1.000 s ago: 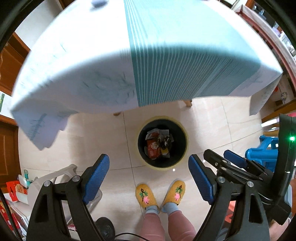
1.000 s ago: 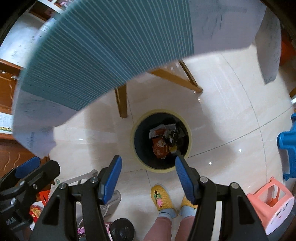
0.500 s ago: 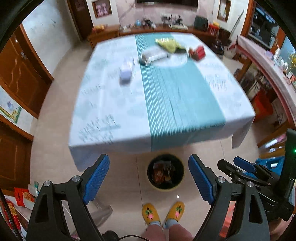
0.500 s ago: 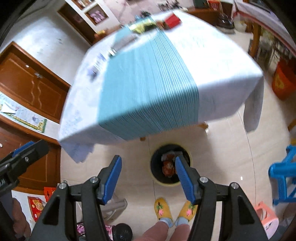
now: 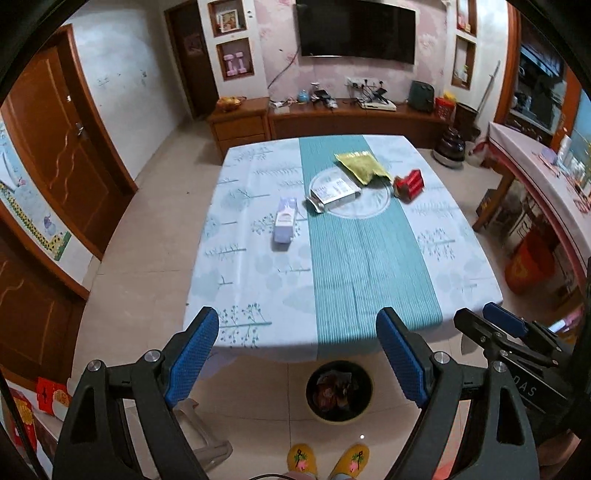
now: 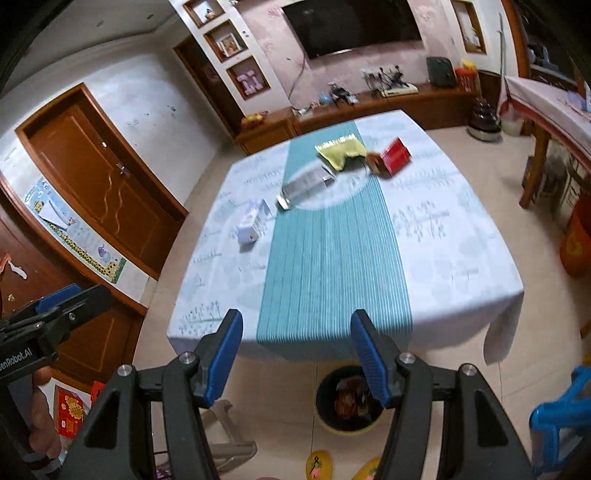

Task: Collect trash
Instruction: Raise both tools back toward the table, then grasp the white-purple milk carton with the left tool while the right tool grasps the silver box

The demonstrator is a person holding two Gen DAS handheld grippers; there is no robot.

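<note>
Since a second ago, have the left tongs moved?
Yes. The left tongs rose: the trash bin sank low in view, and the tabletop now shows.

Table (image 5: 258, 295): carton (image 5: 285, 223) left; box (image 5: 334, 192), pouch (image 5: 364, 167) centre; pack (image 5: 409, 183) right.
Bin (image 5: 339, 391): floor, before table.

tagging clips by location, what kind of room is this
Most likely a home living and dining room: a wall-mounted television over a long wooden cabinet, and a dining table under a tablecloth with a bin beside it.
</note>
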